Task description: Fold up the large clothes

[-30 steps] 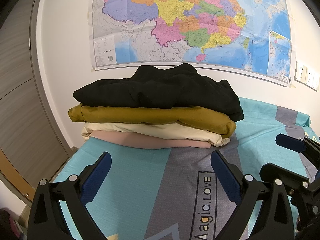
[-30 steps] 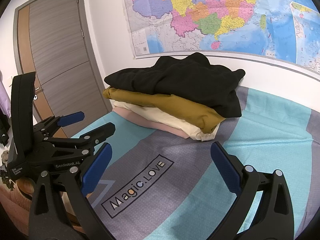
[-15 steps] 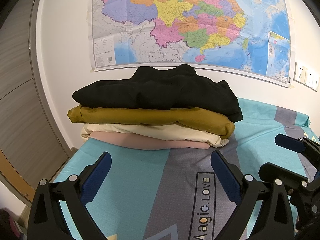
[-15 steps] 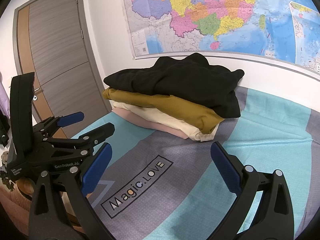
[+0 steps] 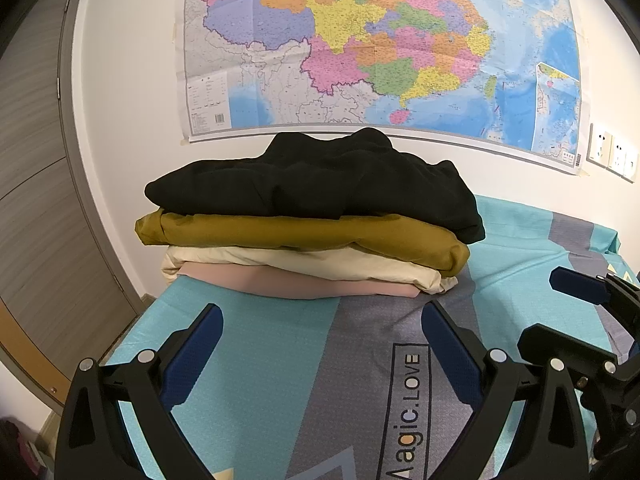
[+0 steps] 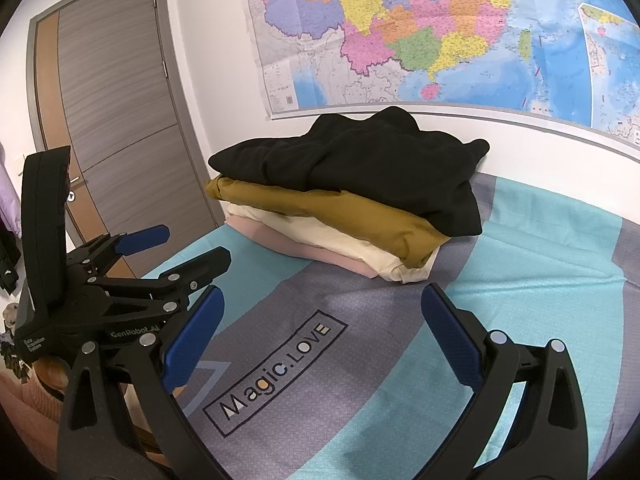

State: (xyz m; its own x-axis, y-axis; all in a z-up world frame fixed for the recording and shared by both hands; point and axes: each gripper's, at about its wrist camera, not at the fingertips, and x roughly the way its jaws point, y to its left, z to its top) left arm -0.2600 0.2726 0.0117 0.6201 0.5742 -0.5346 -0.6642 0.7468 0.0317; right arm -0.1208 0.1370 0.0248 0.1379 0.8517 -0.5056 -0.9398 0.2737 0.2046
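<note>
Left wrist view: my left gripper (image 5: 320,340) is released, jaws wide apart over the bedsheet (image 5: 280,380) at lower centre, grasping nothing. The stack of folded clothes (image 5: 308,236) sits mid-frame below the wall map (image 5: 380,40), black garment (image 5: 320,180) on top.

Right wrist view: my right gripper (image 6: 320,320) is likewise released and empty; the stack (image 6: 352,204) lies centre frame, door (image 6: 116,120) at left
</note>
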